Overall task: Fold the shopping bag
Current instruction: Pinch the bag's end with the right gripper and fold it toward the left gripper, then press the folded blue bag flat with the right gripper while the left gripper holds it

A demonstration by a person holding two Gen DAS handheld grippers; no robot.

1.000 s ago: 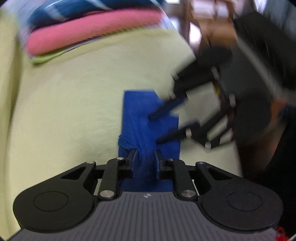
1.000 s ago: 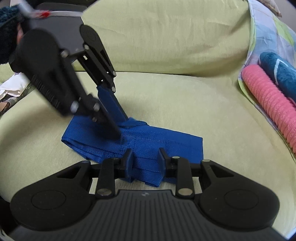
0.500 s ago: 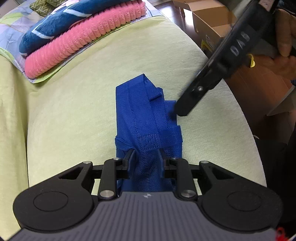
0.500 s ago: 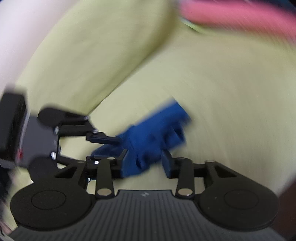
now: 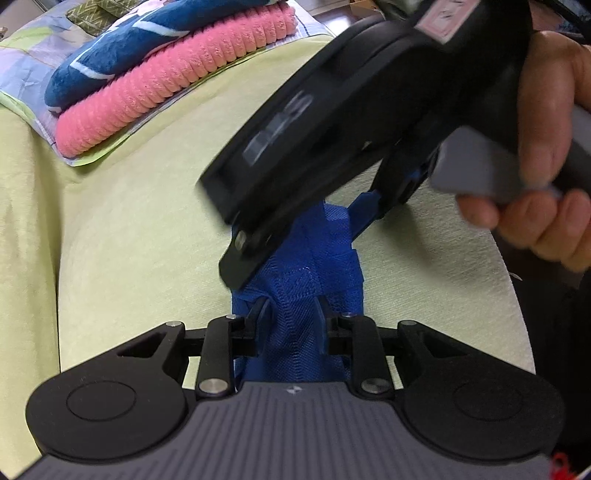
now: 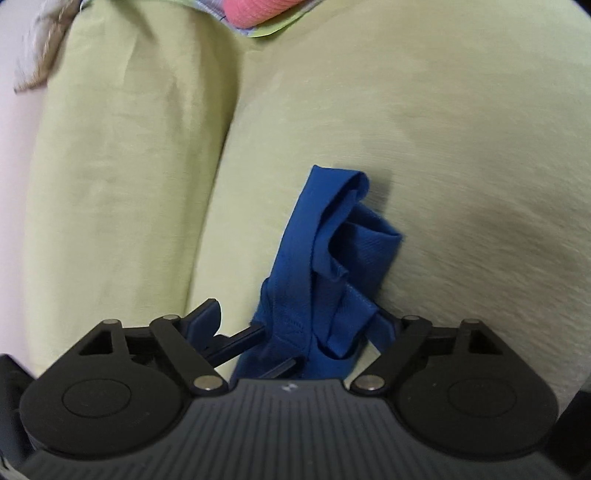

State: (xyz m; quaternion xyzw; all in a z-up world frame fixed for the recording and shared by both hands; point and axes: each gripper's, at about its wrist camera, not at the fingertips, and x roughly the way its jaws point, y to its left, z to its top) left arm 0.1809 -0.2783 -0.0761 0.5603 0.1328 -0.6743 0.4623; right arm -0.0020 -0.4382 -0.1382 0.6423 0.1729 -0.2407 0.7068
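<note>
The blue shopping bag [image 5: 314, 280] lies folded into a narrow bundle on the yellow-green sofa seat [image 5: 147, 229]. My left gripper [image 5: 291, 314] is shut on its near end. My right gripper [image 6: 299, 328] stands open around the bag [image 6: 332, 251], whose crumpled far end sticks up between the jaws. In the left wrist view the right gripper's black body [image 5: 351, 110] reaches over the bag from the upper right, held by a hand [image 5: 546, 147]. The left fingertips [image 6: 240, 339] show under the bag in the right wrist view.
Folded pink [image 5: 166, 81] and blue [image 5: 147, 33] towels are stacked on a patterned cloth at the far left of the seat. The sofa backrest [image 6: 122, 166] rises at the left in the right wrist view. The seat's edge drops off at the right [image 5: 517, 314].
The right gripper has swung over the bag and come much closer to the left gripper, its jaws opening wider. The bag's far end has been lifted and bunched. The left gripper kept its hold.
</note>
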